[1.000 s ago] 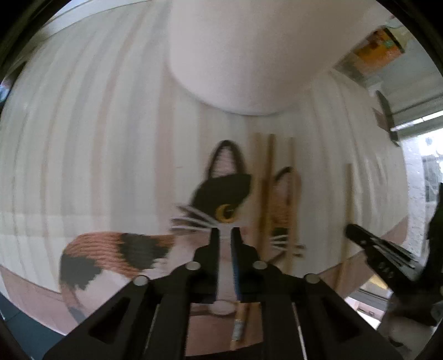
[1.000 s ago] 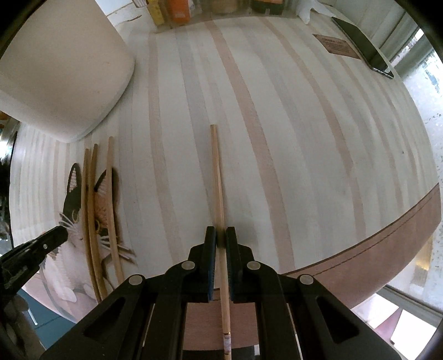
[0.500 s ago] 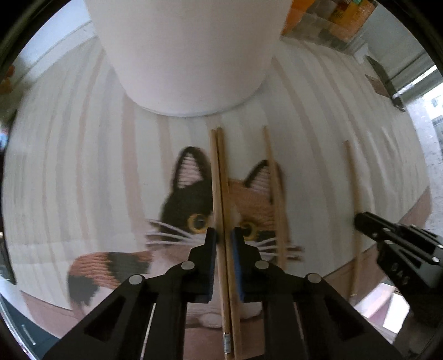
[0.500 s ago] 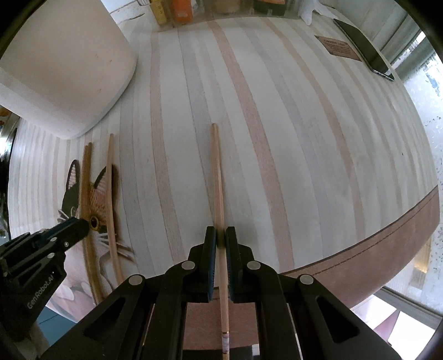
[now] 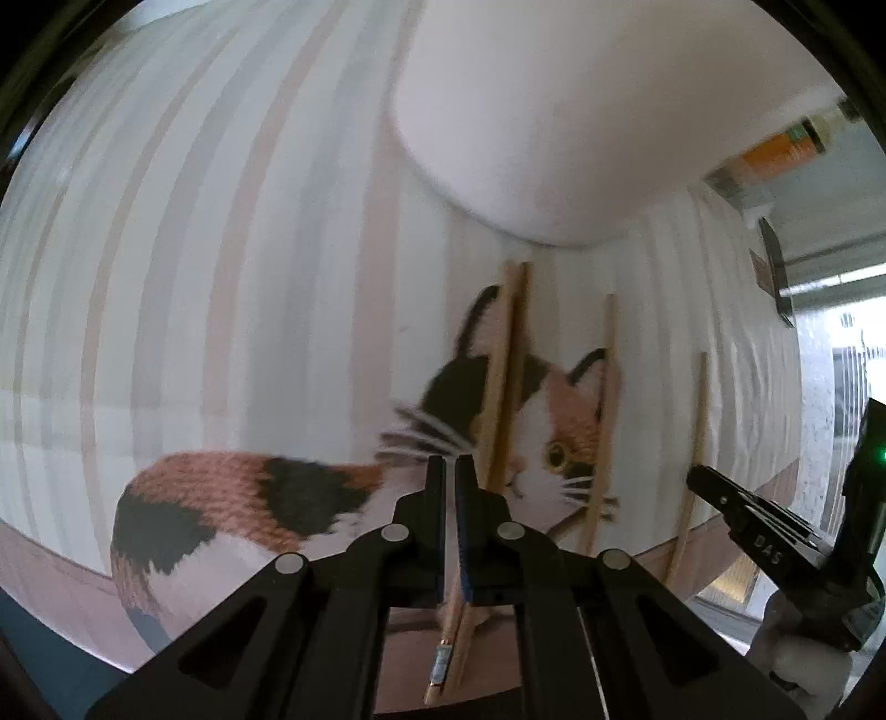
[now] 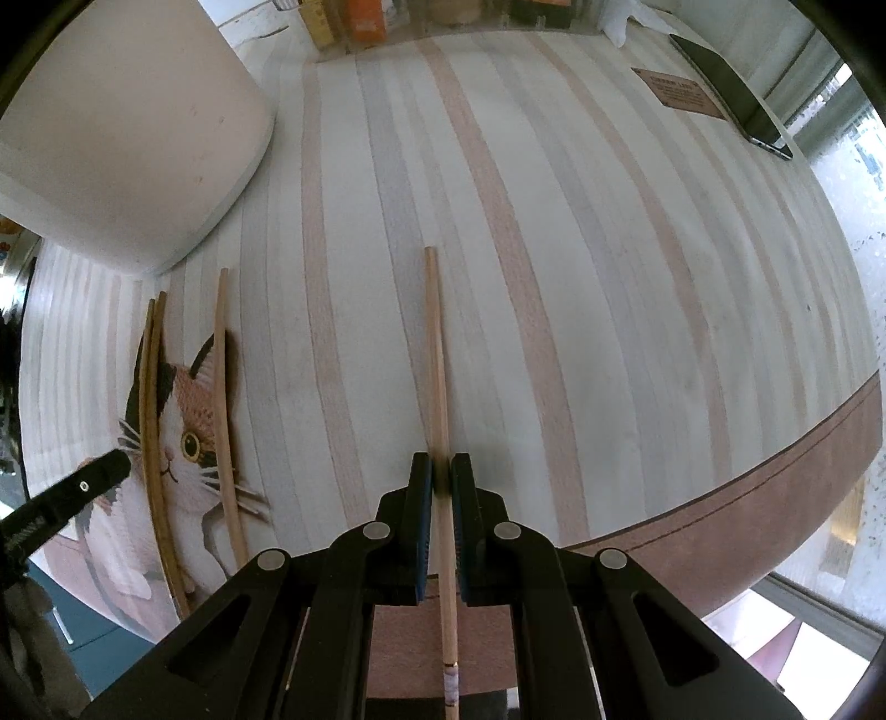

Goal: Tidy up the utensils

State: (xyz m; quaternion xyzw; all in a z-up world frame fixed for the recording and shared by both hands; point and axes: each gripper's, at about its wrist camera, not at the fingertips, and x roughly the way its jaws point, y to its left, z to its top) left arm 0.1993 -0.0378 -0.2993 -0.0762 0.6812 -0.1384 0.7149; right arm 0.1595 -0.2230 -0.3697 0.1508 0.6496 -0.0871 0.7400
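Note:
Several wooden chopsticks lie on a striped mat with a cat picture (image 5: 238,487). My right gripper (image 6: 441,468) is narrowly open around one chopstick (image 6: 436,354) that lies alone on the mat; its fingers straddle it near its butt end. My left gripper (image 5: 449,468) is shut and empty, just left of a touching pair of chopsticks (image 5: 501,387) lying across the cat's face. A third chopstick (image 5: 603,410) lies right of the pair. The lone chopstick (image 5: 695,443) and the right gripper also show in the left wrist view (image 5: 747,531). The left gripper's tip shows in the right wrist view (image 6: 83,490).
A large white tub (image 6: 127,138) stands at the far left, just beyond the chopstick tips; it also shows in the left wrist view (image 5: 581,111). A dark phone (image 6: 731,105) and a brown card (image 6: 678,91) lie at the far right. Boxes (image 6: 365,22) stand at the back. The mat's brown rim (image 6: 720,526) runs along the near edge.
My left gripper has swung left, off the pair of chopsticks it was lined up over, and now points at the cat's body. The right gripper has stayed on its chopstick.

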